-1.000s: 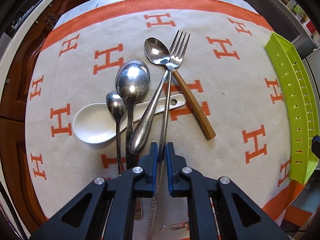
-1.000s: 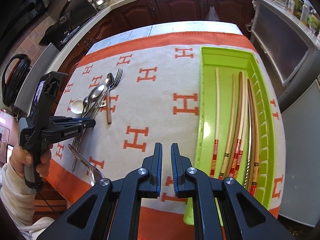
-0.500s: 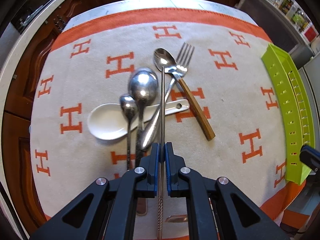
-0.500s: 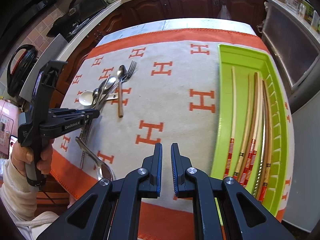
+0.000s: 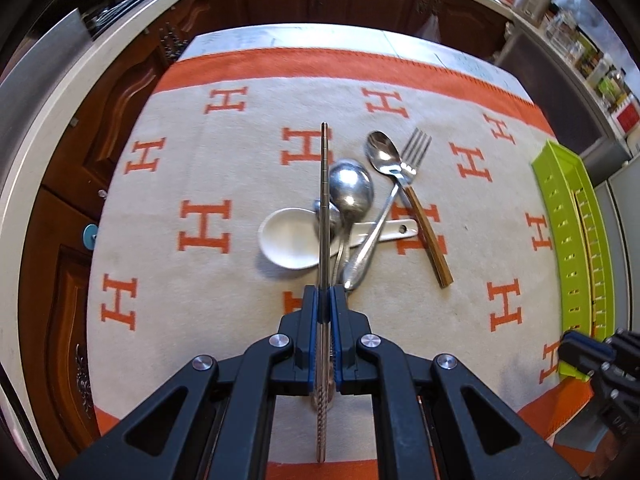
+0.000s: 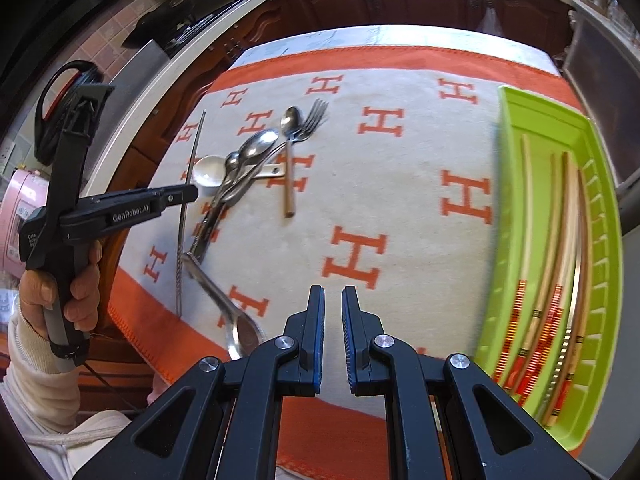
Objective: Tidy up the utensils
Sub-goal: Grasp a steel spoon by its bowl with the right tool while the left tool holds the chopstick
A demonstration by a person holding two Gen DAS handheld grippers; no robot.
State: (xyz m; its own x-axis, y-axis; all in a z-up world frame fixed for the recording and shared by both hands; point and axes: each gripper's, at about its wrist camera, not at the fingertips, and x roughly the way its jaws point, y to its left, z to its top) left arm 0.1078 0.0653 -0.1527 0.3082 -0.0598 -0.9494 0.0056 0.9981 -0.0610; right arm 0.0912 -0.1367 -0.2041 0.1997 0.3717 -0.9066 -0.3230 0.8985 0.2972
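Metal chopstick (image 5: 325, 184) now lifted clear of spoons (image 5: 352, 192), left hand-held gripper (image 5: 325, 304) clamped

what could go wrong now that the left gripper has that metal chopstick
1. The left gripper pinches one thin chopstick near its middle, so it could pivot or slip out.
2. Its long ends hang over the spoons; a careless swing might knock them.
3. The tray already holds chopsticks; it may land crossed.

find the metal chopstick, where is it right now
The metal chopstick is clamped in the left gripper, lifted above the white spoon and utensil pile.
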